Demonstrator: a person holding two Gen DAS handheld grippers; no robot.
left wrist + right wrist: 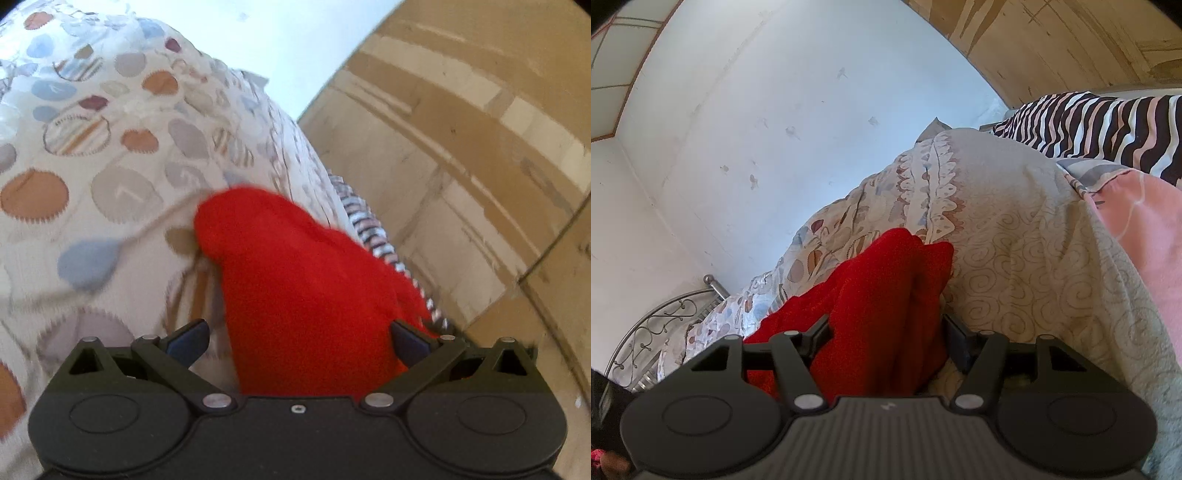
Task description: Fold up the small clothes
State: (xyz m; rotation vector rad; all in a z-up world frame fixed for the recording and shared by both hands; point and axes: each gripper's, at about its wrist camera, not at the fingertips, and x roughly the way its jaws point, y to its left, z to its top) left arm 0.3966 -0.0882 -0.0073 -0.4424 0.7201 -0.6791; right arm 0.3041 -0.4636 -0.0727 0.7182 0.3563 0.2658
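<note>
A red garment (288,258) lies bunched on the patterned bedspread (92,147). In the left wrist view it runs up between the jaws of my left gripper (299,336). The jaws stand wide, with the cloth against the right finger (410,338) and a gap at the left finger (188,338). In the right wrist view a thick fold of the same red garment (886,280) fills my right gripper (886,336). Both of its fingers press on the bunch. The cloth hides what lies under it.
A beige swirl-patterned blanket (1034,251) covers the bed, with a pink cover (1145,229) and a black-and-white striped pillow (1108,122) at the right. A metal bed frame (665,325) stands by the white wall (757,129). Brown cardboard-like panels (461,129) rise beside the bed.
</note>
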